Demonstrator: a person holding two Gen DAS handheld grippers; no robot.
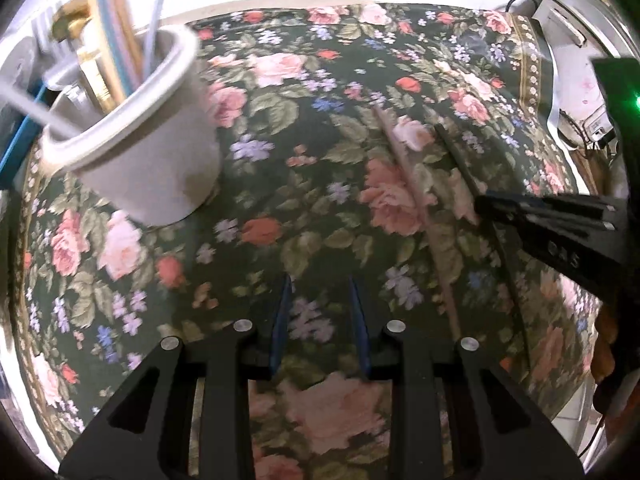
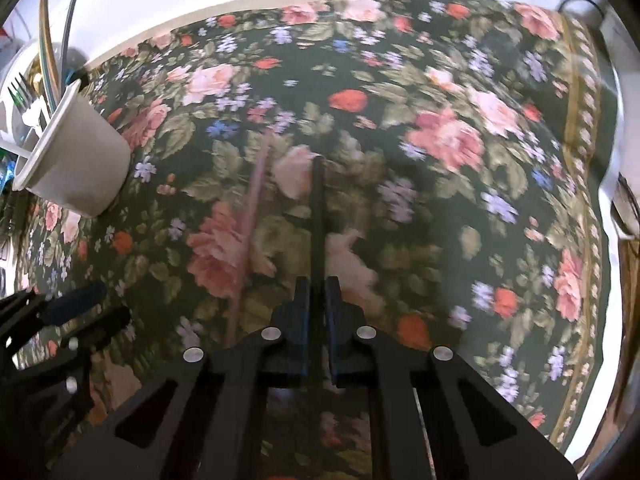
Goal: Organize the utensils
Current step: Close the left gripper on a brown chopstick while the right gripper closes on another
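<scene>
Both grippers point(image 1: 319, 320) point(image 2: 316, 320) were black, with blue-padded fingers point(image 1: 280, 320), silver round screws point(image 1: 243, 325) and triangular cut-outs.

Utensil tops in the white cup point(image 1: 152, 160) cut off by frame edge; tablecloth point(image 2: 440, 140) motion-blurred

Only readable marking: pale digits on the black side of the right hand-held gripper point(image 1: 480, 206), seen at the right edge of the left wrist view. They look like "045", though blur makes the first character uncertain. Nothing legible on the white cup point(image 1: 148, 160) at far left, on the flowered cloth point(image 1: 320, 160), or on the grey device point(image 1: 568, 12) at far right. Right wrist view: no readable text.
</scene>
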